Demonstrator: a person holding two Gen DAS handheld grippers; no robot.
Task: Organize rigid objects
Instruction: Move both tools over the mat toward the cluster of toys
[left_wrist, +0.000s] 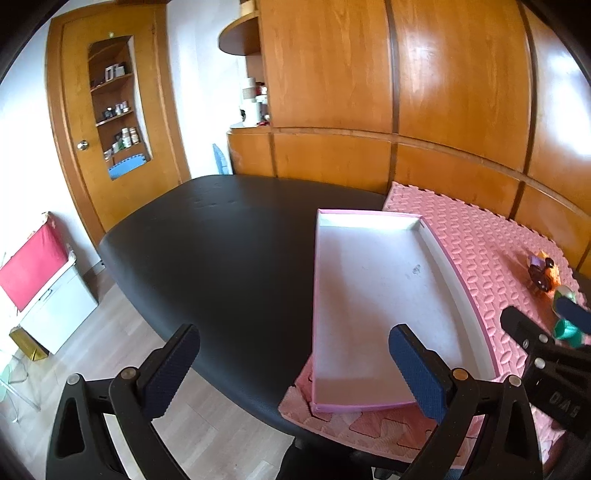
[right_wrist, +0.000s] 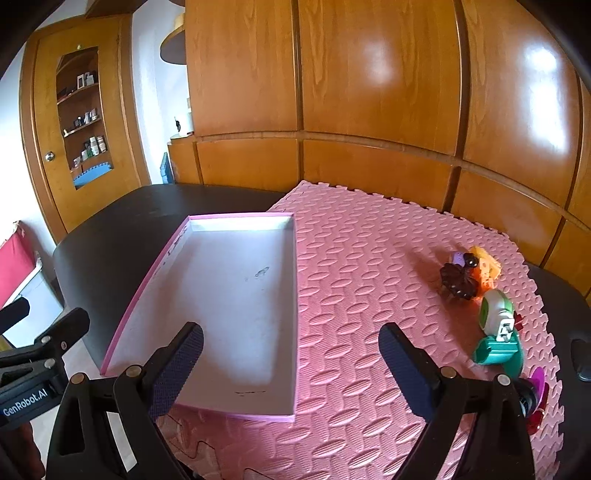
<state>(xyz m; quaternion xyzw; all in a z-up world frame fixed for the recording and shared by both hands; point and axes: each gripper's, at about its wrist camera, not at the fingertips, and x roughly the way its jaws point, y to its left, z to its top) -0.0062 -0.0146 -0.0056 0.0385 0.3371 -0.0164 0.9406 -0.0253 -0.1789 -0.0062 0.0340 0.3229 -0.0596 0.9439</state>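
An empty shallow pink box (right_wrist: 236, 295) with a white inside lies on the pink foam mat (right_wrist: 369, 258); in the left wrist view the pink box (left_wrist: 369, 295) sits at centre right. At the mat's right side lie small items: a dark brown hair claw (right_wrist: 458, 282), an orange piece (right_wrist: 487, 267), a green-and-white correction tape (right_wrist: 496, 310), a teal object (right_wrist: 498, 352) and a purple-tipped item (right_wrist: 532, 391). My right gripper (right_wrist: 291, 365) is open above the box's near right corner. My left gripper (left_wrist: 295, 373) is open over the table's near edge, left of the box.
A black table (left_wrist: 221, 251) carries the mat. Wooden cabinets (right_wrist: 369, 92) stand close behind it. A wooden door (left_wrist: 110, 129) and a white unit with a red cloth (left_wrist: 40, 288) are to the left, with wood floor below. A dark object (right_wrist: 581, 360) lies at the table's right edge.
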